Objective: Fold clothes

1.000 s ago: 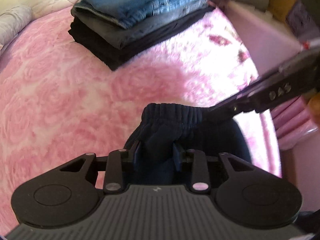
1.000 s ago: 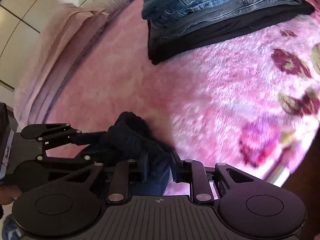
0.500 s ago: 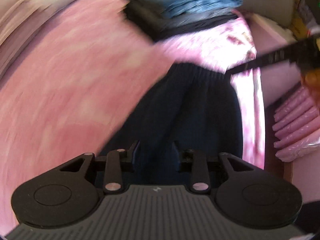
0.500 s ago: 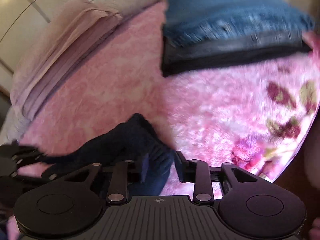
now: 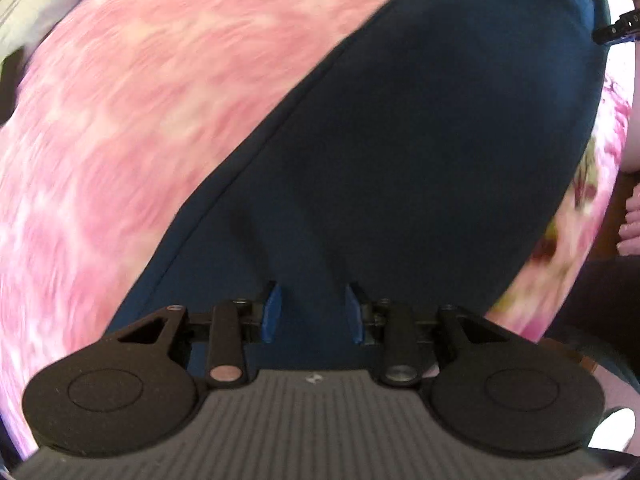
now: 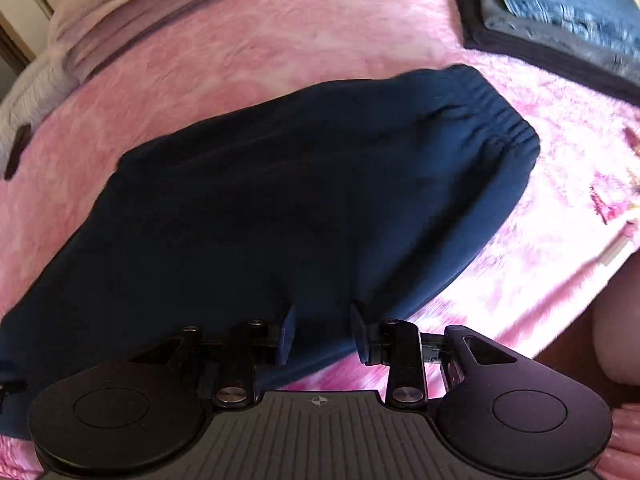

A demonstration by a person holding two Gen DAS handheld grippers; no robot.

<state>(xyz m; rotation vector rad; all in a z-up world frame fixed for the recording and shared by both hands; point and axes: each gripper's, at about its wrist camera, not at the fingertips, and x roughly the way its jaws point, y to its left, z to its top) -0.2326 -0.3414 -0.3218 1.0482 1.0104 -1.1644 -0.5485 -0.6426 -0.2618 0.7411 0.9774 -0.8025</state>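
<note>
Navy sweatpants (image 6: pixel 304 208) spread flat on pink fluffy blanket (image 6: pixel 248 48) covering the bed. No containers visible in either view; closest thing to one is the folded stack (image 6: pixel 560 28) at upper right of right wrist view (blue denim on top, grey and black layers under), sitting apart from the pants on the same blanket.

Long axis in right wrist view: runs diagonally, elastic waistband (image 6: pixel 500 120) at upper right toward the stack, rest of garment trailing to lower left and out of frame. In left wrist view same garment (image 5: pixel 420 140) runs from bottom centre up to upper right, side seam as a straight diagonal edge against the blanket (image 5: pixel 140 120).

Left gripper (image 5: pixel 312 312): blue pads pinching a raised fold of navy fabric. Right gripper (image 6: pixel 322 332): jaws have just been opening; fabric edge between the pads, apparently gripped (contact hard to confirm, dark on dark).

Right wrist view only: waistband gathers, folded stack, grey bedding (image 6: pixel 36 96) at far left. Left wrist view only: tip of right gripper (image 5: pixel 616 30) at far upper right beside the pants' far end, floral print on blanket at right edge. Left view heavily motion-blurred.
</note>
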